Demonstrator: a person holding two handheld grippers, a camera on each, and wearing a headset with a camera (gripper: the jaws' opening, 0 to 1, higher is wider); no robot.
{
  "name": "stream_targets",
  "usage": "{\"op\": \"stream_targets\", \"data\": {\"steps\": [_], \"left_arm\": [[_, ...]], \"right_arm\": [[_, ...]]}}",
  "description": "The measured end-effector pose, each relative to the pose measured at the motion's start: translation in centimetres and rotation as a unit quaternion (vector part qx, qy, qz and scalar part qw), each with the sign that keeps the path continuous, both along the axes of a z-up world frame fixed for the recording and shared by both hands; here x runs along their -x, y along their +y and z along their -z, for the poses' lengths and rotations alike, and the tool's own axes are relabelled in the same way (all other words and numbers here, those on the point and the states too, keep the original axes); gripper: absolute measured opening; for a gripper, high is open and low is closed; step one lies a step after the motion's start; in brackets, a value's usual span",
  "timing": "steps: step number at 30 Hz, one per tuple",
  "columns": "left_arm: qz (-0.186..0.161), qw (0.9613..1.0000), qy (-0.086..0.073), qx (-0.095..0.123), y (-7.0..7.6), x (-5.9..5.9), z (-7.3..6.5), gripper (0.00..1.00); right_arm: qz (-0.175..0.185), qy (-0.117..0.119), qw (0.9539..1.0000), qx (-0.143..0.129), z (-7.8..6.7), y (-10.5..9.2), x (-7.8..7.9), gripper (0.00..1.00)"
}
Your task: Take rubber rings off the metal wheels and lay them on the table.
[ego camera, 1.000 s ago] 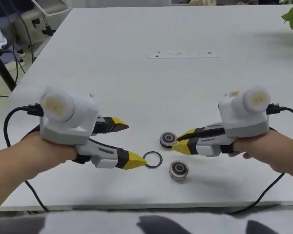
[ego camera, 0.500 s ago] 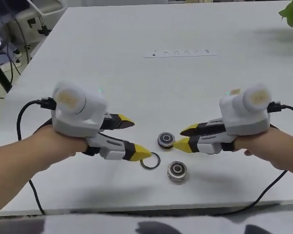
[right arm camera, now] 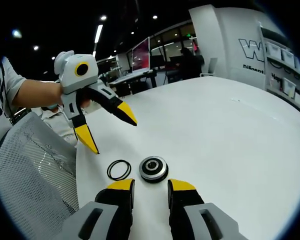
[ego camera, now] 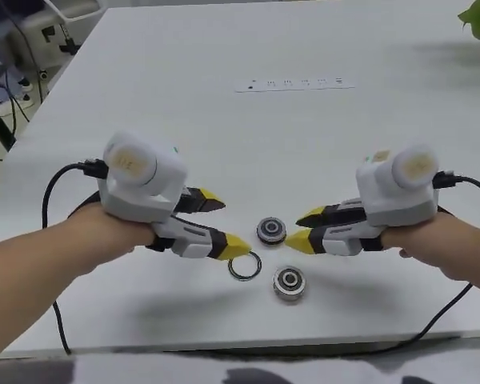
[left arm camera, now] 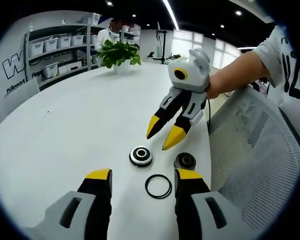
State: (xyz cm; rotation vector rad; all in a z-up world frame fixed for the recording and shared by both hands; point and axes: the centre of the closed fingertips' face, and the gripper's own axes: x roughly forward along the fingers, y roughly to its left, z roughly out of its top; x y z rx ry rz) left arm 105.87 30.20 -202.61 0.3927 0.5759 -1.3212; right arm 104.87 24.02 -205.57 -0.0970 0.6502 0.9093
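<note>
Overhead, the left tongs (ego camera: 232, 222) are spread wide and the right tongs (ego camera: 296, 228) narrowly parted, both empty; the rubber ring (ego camera: 246, 266) lies flat on the surface (ego camera: 224, 120) by the left's nearer tip. Left gripper view: ring just ahead, between its jaws. Right gripper view: metal wheel (right arm camera: 154, 169) ahead, ring left of it.

Black rubber ring (ego camera: 246, 279); silver wheels (ego camera: 272, 230); white table (ego camera: 224, 144).

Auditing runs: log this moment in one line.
left hand-held gripper open; right hand-held gripper open; rubber ring on table; two wheels beside
</note>
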Motion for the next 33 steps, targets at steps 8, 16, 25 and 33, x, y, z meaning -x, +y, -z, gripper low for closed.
{"op": "stream_targets", "data": {"steps": [8,16,25,33], "left_arm": [[0.001,1.0,0.005,-0.002,-0.8,-0.4,0.7,0.43],[0.0,0.9999,0.012,0.003,-2.1,-0.6,0.9,0.39],[-0.008,0.9992,0.036,0.016,-3.4,-0.5,1.1,0.32],[-0.026,0.9977,0.057,0.027,-4.4,-0.9,1.5,0.26]], "right_arm": [[-0.001,0.0,1.0,0.001,0.3,0.1,-0.1,0.25],[0.001,0.001,1.0,0.002,0.5,-0.1,-0.1,0.26],[0.003,0.002,1.0,0.001,0.6,-0.2,-0.1,0.26],[0.002,0.003,1.0,0.001,0.8,-0.3,0.0,0.26]]}}
